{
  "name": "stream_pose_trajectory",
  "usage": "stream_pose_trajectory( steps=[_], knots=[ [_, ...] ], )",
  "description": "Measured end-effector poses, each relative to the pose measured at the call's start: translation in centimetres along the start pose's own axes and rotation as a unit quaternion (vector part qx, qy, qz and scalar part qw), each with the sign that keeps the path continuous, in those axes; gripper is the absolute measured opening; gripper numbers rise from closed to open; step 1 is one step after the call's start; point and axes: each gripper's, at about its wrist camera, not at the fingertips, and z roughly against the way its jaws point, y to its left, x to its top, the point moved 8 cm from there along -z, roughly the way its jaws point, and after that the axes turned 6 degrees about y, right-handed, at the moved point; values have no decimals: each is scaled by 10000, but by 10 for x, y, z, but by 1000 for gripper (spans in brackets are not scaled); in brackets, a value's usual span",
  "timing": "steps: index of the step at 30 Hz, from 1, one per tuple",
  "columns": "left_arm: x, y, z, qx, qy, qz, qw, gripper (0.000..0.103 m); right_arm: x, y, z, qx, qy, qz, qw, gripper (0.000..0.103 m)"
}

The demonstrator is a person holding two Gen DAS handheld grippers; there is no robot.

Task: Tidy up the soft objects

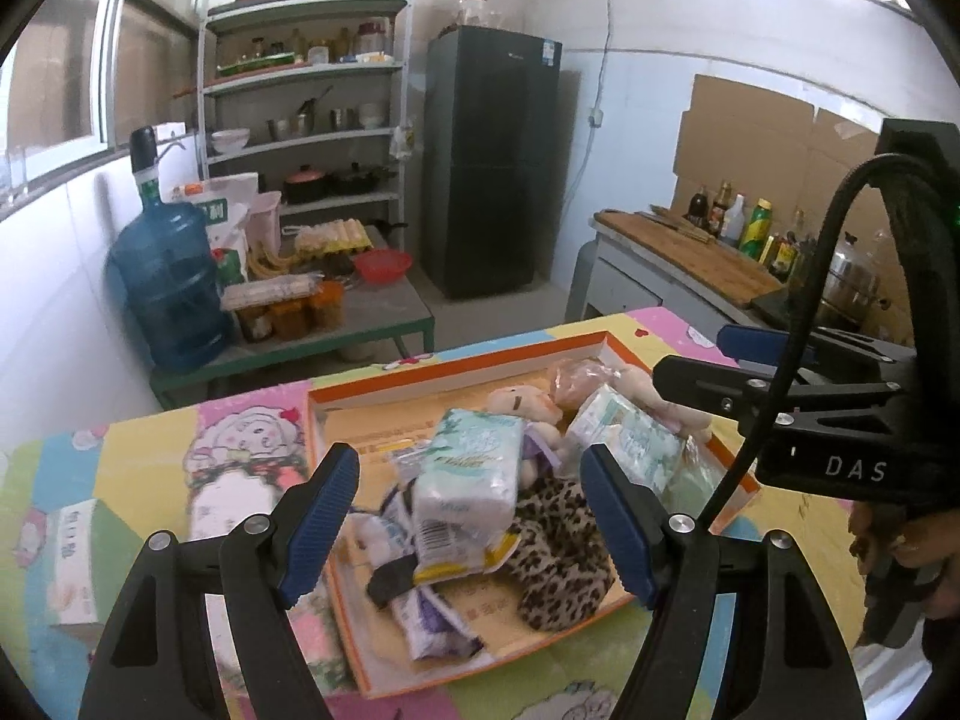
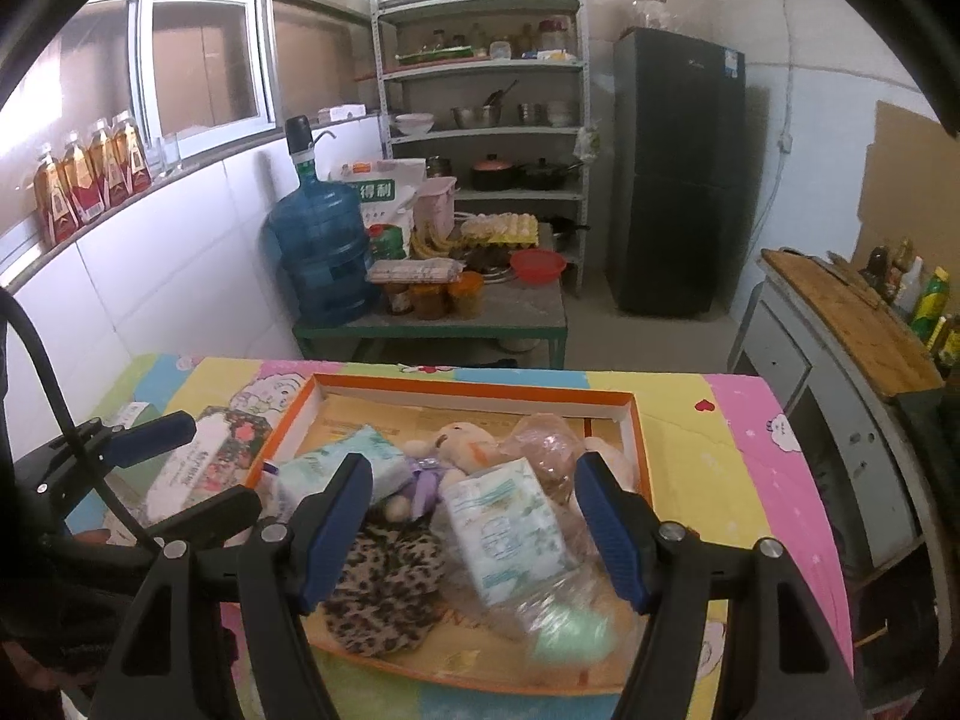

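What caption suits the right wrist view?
Open tongs above an orange tray of tissue packs, a plush toy and leopard-print cloth.

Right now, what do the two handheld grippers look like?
Both match: black skeletal frames with silver bolts and blue ribbed pads on the jaws. The right gripper, seen from the left wrist, bears white "DAS" lettering and a looping black cable. The left gripper also trails a black cable.

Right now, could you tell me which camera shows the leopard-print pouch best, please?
The left wrist view: the leopard-print pouch lies nearly whole between the fingers, only its top under a tissue pack. In the right wrist view a finger covers its left part.
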Motion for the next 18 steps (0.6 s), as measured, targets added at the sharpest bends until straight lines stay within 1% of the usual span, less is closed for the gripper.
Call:
stream_pose_trajectory(
  steps=[4, 8, 12, 16, 18],
  knots=[
    [-4, 14, 20, -27, -63, 85, 9999, 77, -8, 24, 22, -96, -148, -100, 9998, 70],
    [-14, 31, 45, 79, -145, 144, 9998, 77, -15, 46, 42, -207, -247, -223, 9992, 70],
    [-26, 47, 69, -42, -214, 237, 9995, 77, -24, 67, 63, -247, -327, -385, 9984, 70],
    [-36, 62, 97, 111, -373, 215, 9990, 77, -35, 87, 83, -370, -400, -454, 9975, 70],
    [-40, 68, 110, 262, -419, 164, 9986, 77, -42, 98, 93, -427, -417, -541, 9968, 70]
  ],
)
